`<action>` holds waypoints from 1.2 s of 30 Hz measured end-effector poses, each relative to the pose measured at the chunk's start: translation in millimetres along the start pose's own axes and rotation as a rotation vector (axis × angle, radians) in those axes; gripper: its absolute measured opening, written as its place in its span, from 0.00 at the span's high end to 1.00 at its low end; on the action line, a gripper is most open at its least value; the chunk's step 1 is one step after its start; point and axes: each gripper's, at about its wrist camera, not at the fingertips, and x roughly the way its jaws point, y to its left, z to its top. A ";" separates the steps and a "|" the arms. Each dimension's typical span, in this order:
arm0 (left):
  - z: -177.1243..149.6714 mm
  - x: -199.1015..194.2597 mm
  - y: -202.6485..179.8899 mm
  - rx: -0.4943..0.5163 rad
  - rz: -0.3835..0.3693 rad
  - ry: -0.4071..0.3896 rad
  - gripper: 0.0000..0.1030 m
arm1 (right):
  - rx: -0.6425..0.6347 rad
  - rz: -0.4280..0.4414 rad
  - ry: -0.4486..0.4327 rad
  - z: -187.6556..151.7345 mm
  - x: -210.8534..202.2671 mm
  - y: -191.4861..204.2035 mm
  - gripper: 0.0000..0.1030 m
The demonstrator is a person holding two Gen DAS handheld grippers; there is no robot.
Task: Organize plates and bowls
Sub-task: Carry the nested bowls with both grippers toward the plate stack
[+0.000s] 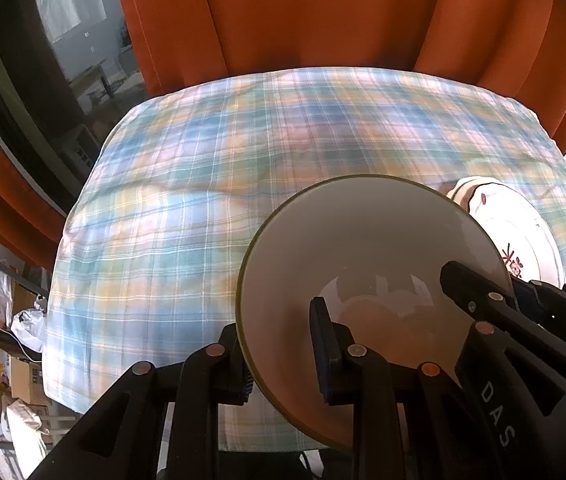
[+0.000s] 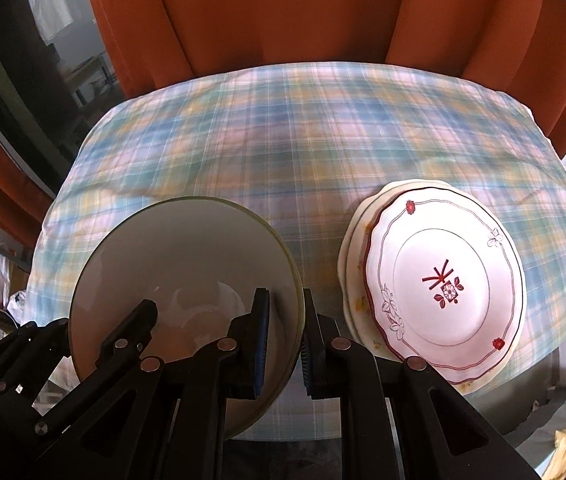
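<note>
Both claws, left [image 1: 283,354] & right [image 2: 285,336], clamp bowl [image 2: 187,264] rim; plates [image 2: 447,280] beside.

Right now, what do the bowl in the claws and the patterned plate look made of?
Bowl: likely glazed ceramic, since window light reflects glossily inside, with a thin greenish rim.
Patterned plate: likely glazed porcelain or ceramic, shiny white with a scalloped edge and printed red flowers. Melamine cannot be ruled out.

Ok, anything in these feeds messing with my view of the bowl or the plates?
Left wrist view: window glare pools in the bowl, the plaid tablecloth is smeared soft, and the plate stack is squeezed at the fisheye edge. Right wrist view: the plates are sharp, the far cloth is blurred, the bowl is glossy.
</note>
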 end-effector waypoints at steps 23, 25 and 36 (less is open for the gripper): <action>1.2 9.9 -16.8 0.082 0.142 0.031 0.79 | 0.058 0.102 -0.034 -4.2 20.7 -21.7 0.83; 0.2 10.0 -15.9 0.079 0.141 0.031 0.79 | 0.057 0.102 -0.041 -4.1 20.7 -21.7 0.83; -5.3 16.3 -6.1 0.026 0.053 0.030 0.68 | 0.031 0.065 -0.074 -7.1 16.7 -10.6 0.83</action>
